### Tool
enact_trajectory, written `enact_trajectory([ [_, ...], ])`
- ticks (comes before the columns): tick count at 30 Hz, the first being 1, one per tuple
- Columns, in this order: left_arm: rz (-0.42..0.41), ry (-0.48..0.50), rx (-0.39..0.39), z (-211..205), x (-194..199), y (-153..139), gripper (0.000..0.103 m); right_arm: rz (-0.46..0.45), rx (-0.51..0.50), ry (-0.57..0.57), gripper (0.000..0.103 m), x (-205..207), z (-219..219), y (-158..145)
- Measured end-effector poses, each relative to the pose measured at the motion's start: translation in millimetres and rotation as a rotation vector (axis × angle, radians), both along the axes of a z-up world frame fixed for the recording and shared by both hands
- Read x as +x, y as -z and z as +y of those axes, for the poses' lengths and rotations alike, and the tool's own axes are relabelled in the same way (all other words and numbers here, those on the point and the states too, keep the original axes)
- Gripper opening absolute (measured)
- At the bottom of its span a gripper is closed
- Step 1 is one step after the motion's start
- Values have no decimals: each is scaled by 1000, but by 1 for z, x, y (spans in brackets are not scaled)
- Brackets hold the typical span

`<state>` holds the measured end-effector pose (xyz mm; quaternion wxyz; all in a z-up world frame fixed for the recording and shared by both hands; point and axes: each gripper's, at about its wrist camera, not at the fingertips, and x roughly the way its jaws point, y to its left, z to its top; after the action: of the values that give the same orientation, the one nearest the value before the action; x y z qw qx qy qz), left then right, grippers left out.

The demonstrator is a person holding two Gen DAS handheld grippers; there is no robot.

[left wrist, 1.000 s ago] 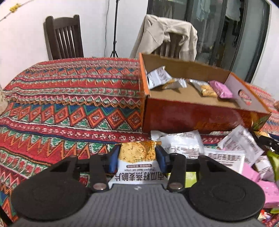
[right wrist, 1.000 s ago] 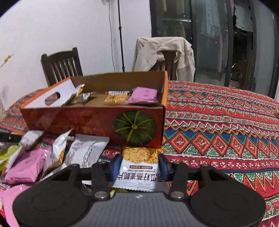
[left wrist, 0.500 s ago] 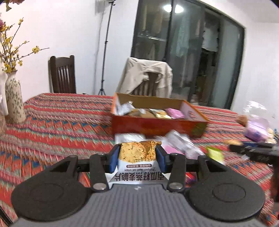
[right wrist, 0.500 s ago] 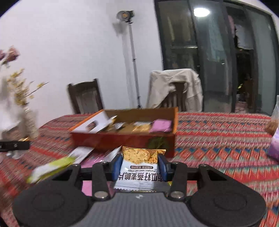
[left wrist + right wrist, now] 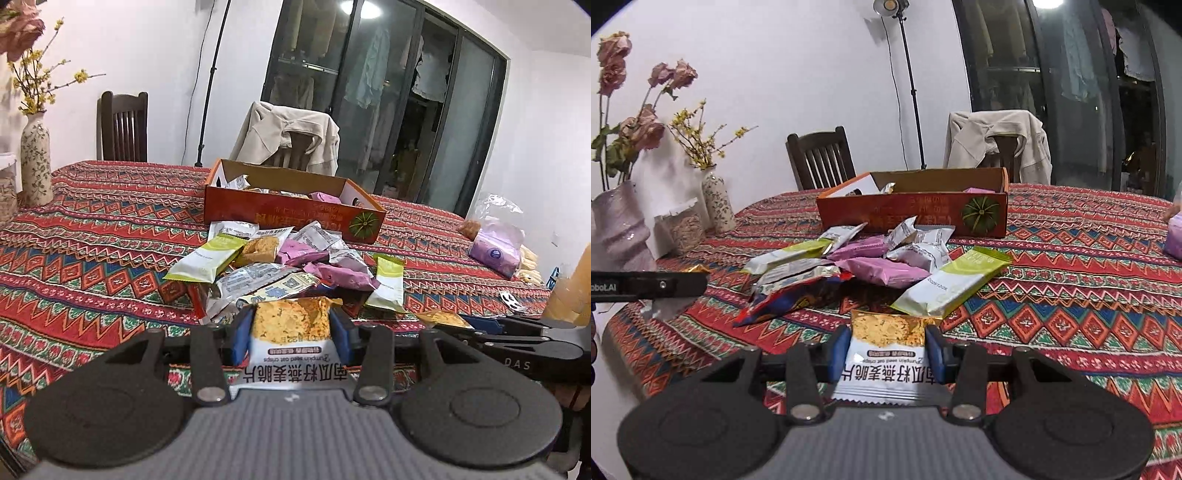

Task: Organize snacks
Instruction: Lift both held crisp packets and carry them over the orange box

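Gripping one white-and-gold oat crisp packet (image 5: 291,332) in your left tongs (image 5: 291,334) and another (image 5: 886,347) in your right tongs (image 5: 886,349), you hold both above the desk's (image 5: 1071,295) near edge, short of the orange cardboard box (image 5: 912,214).

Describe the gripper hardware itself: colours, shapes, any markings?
Both match: the left gripper and right gripper have blue fingers on black linkage arms with silver pivot screws, two round black discs either side, and a grey ribbed body with a small white logo. White side lettering reads "DAS" on one, "obot.AI" on the other. No cables or sleeves visible.
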<state>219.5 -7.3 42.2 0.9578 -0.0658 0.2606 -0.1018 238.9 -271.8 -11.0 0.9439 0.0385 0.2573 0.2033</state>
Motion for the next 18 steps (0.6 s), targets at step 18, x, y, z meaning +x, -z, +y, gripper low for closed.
enact_trajectory([
  [18, -22, 22, -25, 5, 8, -13, 45, -39, 20, 14, 43, -15, -10, -14],
])
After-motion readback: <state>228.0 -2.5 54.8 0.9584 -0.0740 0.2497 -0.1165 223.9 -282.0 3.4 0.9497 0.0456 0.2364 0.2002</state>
